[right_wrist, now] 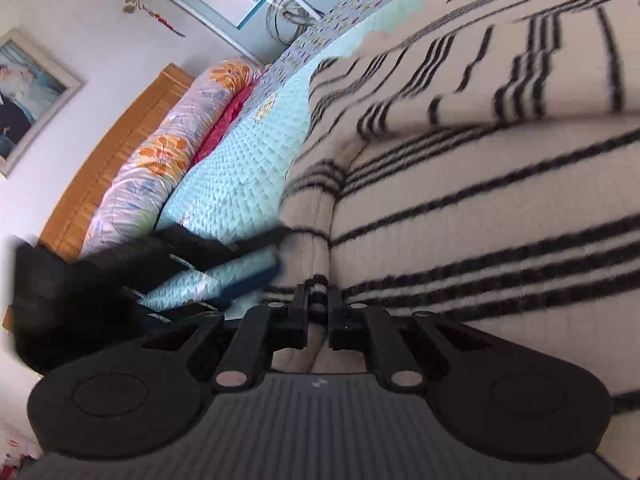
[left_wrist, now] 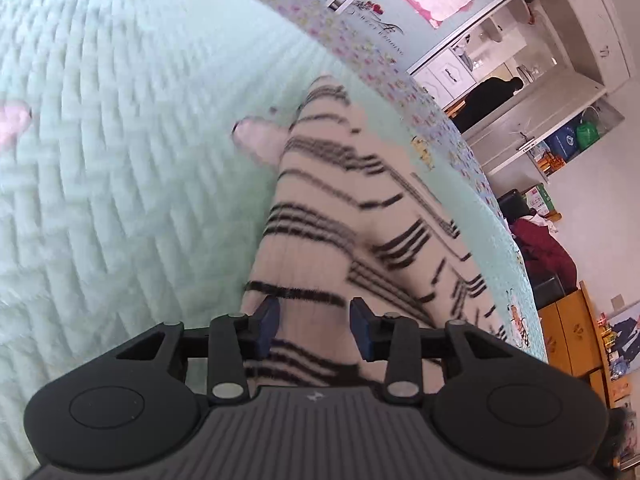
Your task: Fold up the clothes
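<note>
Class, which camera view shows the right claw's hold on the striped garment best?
The right wrist view: the right claw is shut on a ridge of the striped garment. The left wrist view shows only the garment, with the left claw open over it.

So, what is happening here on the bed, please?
A person is folding a cream sweater with black stripes on a mint quilted bedspread. The right hand-held gripper is shut on a fold of the sweater's edge. The left hand-held gripper is open, with the fabric between its blue pads, not pinched yet.
</note>
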The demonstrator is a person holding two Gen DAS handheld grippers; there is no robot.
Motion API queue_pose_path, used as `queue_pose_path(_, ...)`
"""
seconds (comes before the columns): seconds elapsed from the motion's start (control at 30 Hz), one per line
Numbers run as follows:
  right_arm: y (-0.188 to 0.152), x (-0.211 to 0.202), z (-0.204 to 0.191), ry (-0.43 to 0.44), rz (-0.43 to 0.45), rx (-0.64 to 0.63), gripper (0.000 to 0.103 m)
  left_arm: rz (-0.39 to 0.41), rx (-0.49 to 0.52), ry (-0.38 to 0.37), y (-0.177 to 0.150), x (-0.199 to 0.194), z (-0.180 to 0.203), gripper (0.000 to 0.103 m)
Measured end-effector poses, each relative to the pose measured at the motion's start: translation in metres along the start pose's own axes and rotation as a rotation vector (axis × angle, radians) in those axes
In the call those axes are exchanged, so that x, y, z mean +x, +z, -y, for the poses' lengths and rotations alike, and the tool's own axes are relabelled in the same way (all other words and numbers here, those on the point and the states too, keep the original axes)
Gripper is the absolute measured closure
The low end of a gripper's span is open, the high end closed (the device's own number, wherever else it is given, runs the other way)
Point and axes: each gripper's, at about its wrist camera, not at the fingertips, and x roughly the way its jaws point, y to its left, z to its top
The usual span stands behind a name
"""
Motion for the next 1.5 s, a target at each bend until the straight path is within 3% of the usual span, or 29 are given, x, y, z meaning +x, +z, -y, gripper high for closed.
queue_pose_path(0.03,0.005,-0.007,0.002,-0.008,0.034,0.008,0.093,0.021,0.022,-0.009,-0.004,-0.002,-0.001,0.065)
queue_pose_path(0.13,0.026,-0.015,0.01,-0.011,0.107,0.04,0.072,0.054,0.094,-0.014,-0.011,-0.006,0.002,0.065)
queue_pose_path(0.17,0.036,-0.005,0.011,-0.004,0.095,0.051,0.067,0.056,0.112,-0.003,-0.011,-0.006,0.005,0.065)
queue_pose_path(0.37,0.066,0.057,0.001,-0.015,-0.031,0.003,0.067,0.092,0.198,0.028,-0.02,-0.005,0.013,0.064)
queue_pose_path(0.43,0.066,0.063,-0.009,-0.041,-0.03,-0.072,0.072,0.097,0.2,0.025,-0.021,-0.004,0.012,0.064)
queue_pose_path(0.47,0.065,0.064,-0.015,-0.067,-0.016,-0.13,0.099,0.1,0.2,0.024,-0.021,-0.004,0.012,0.064)
queue_pose_path(0.6,0.055,0.069,-0.032,-0.195,0.016,-0.355,0.096,0.104,0.223,0.028,-0.023,-0.003,0.013,0.063)
queue_pose_path(0.73,0.059,0.066,-0.023,-0.185,-0.022,-0.308,0.095,0.104,0.229,0.022,-0.023,-0.002,0.011,0.062)
queue_pose_path(0.83,0.072,0.043,-0.02,-0.117,-0.022,-0.226,0.085,0.101,0.203,-0.001,-0.022,-0.002,0.006,0.062)
queue_pose_path(0.93,0.094,0.027,-0.022,-0.131,0.1,-0.261,0.076,0.098,0.182,-0.021,-0.021,-0.002,0.001,0.062)
queue_pose_path(1.0,0.116,0.031,-0.017,-0.176,0.159,-0.298,0.047,0.098,0.178,-0.026,-0.021,-0.002,0.001,0.062)
queue_pose_path(1.07,0.137,0.043,-0.008,-0.197,0.163,-0.34,0.041,0.101,0.181,-0.033,-0.022,-0.001,0.001,0.059)
queue_pose_path(1.27,0.185,0.093,0.009,-0.248,0.043,-0.447,0.041,0.102,0.178,-0.054,-0.021,0.0,-0.001,0.055)
queue_pose_path(1.37,0.19,0.109,0.017,-0.222,-0.042,-0.432,0.041,0.1,0.165,-0.071,-0.02,0.0,-0.003,0.053)
queue_pose_path(1.43,0.184,0.11,0.013,-0.222,-0.056,-0.482,0.047,0.099,0.157,-0.078,-0.02,0.0,-0.004,0.053)
queue_pose_path(1.47,0.181,0.11,0.01,-0.232,-0.056,-0.492,0.062,0.099,0.158,-0.078,-0.02,0.0,-0.004,0.053)
queue_pose_path(1.5,0.178,0.11,0.008,-0.243,-0.056,-0.501,0.087,0.099,0.158,-0.078,-0.02,0.0,-0.004,0.053)
